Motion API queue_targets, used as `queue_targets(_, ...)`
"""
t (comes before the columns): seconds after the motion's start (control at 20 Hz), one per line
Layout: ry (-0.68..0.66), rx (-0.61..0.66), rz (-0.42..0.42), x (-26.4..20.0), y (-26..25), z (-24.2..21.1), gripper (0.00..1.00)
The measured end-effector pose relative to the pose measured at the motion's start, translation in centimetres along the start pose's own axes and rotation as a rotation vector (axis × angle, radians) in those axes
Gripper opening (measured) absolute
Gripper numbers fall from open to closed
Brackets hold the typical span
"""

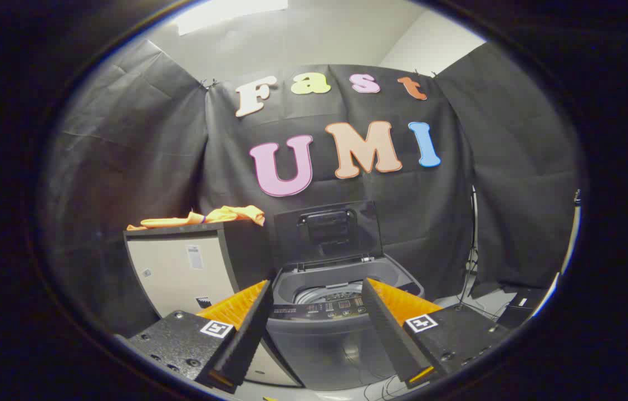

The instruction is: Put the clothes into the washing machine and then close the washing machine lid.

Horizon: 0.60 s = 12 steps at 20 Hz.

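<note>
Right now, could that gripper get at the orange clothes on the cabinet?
Probably yes: the gripper is open and empty, and the orange clothes lie uncovered on the cabinet, beyond the left finger, beside the washing machine.

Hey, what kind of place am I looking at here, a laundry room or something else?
Probably a staged booth set up as a laundry corner, not a real home. Black cloth hangs as walls around a top-loading washing machine with its lid up; orange clothes lie on a cabinet beside it. The open gripper holds nothing.

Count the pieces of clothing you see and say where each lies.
1: an orange garment lies on the cabinet beside the washer, whose lid is up. More may be hidden in the drum. The gripper is open, empty.
</note>
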State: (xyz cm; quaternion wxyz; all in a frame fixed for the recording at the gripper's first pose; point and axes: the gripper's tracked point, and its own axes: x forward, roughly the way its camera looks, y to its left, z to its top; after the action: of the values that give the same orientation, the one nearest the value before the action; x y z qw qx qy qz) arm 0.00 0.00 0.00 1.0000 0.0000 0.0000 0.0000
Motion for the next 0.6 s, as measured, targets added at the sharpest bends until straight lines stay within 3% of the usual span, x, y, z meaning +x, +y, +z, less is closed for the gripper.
queue_targets(0.6, 0.026, 0.012, 0.015, 1.5, 2.5, -0.4, 0.97)
